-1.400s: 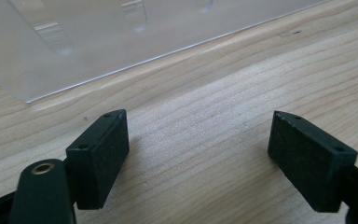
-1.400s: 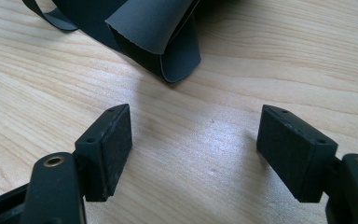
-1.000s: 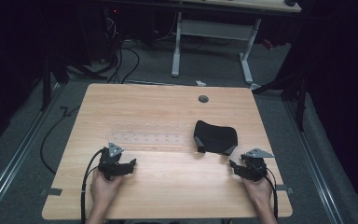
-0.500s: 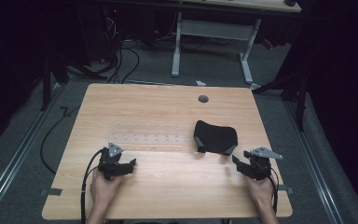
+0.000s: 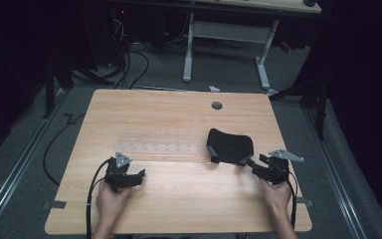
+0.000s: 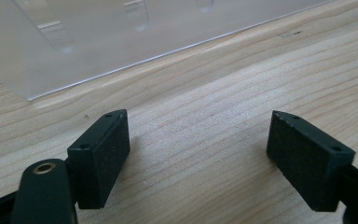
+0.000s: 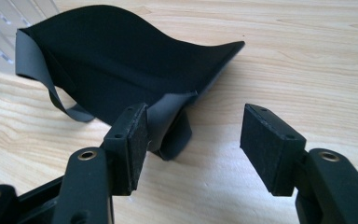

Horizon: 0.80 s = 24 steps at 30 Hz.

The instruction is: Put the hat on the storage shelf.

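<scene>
Right of the worktop's (image 5: 179, 119) middle lies a black eye mask (image 5: 230, 145), a curved piece of dark fabric with a band looping out at each end. Its long axis runs roughly across the worktop, left to right in the high view, and its body bows upward rather than lying flat. In the right gripper view the mask (image 7: 121, 70) fans out ahead and to the left of the jaws, and one band end (image 7: 170, 123) curls down onto the wood just beside the left pad.

The right gripper (image 5: 252, 164) sits just right of the mask, its jaws spread apart and pointing at the mask's near end — nothing between the pads, though the band is very close to one of them. The left gripper (image 5: 138, 175) rests well to the left of the mask, jaws likewise spread wide over bare wood.

Left of the mask lies a clear plastic tray (image 5: 159, 142) with rows of shallow pockets — its pockets look empty. Its near edge (image 6: 135, 56) lies just ahead of the left gripper's jaws.
</scene>
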### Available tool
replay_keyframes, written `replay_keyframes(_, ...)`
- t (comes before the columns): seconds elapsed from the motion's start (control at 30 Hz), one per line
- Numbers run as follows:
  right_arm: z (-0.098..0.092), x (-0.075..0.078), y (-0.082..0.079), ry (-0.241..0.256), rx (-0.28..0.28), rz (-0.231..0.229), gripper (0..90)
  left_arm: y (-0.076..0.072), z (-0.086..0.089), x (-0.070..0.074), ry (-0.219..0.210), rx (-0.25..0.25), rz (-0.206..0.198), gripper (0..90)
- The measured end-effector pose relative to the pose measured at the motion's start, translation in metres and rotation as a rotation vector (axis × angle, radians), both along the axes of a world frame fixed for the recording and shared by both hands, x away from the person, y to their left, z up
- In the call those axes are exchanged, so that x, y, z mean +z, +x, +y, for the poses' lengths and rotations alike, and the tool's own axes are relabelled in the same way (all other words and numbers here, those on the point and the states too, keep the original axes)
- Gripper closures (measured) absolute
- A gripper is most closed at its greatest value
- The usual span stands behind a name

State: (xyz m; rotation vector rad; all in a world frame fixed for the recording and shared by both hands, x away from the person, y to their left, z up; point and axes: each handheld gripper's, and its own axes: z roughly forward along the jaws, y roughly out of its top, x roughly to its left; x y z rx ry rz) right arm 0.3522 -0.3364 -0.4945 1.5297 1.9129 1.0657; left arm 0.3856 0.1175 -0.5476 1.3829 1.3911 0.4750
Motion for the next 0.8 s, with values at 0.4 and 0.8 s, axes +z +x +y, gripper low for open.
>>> replay_keyframes(0.4,0.009,-0.001,0.021,0.075,0.008,0.041,41.4,0.0,0.0,0.0,0.003,0.001,-0.001,21.8)
replay_keyframes(0.8,0.018,-0.017,0.035,0.08,0.006,0.062,51.3,0.0,0.0,0.0,0.0,0.001,-0.001,21.7)
